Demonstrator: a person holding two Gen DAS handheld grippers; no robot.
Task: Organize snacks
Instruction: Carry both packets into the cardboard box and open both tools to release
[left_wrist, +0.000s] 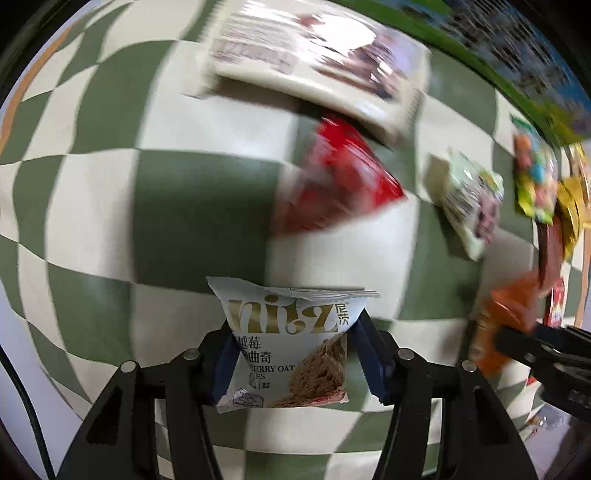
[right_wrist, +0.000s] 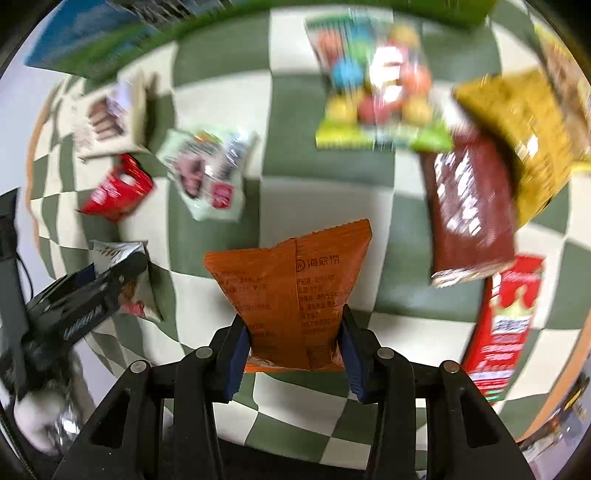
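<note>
Orange crinkled foil snack packet (right_wrist: 291, 295) is clamped in the right gripper (right_wrist: 293, 354) above the green-and-white checkered worktop (right_wrist: 325, 206), while the left gripper (left_wrist: 291, 363) grasps a white foil cookie packet (left_wrist: 288, 343).

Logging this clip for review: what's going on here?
A person with two handheld grippers is sorting snacks on a green-and-white checkered cloth. The left gripper clamps a white cookie packet; the right gripper clamps an orange packet. Both are lifted above the cloth, where other snacks lie scattered.
</note>
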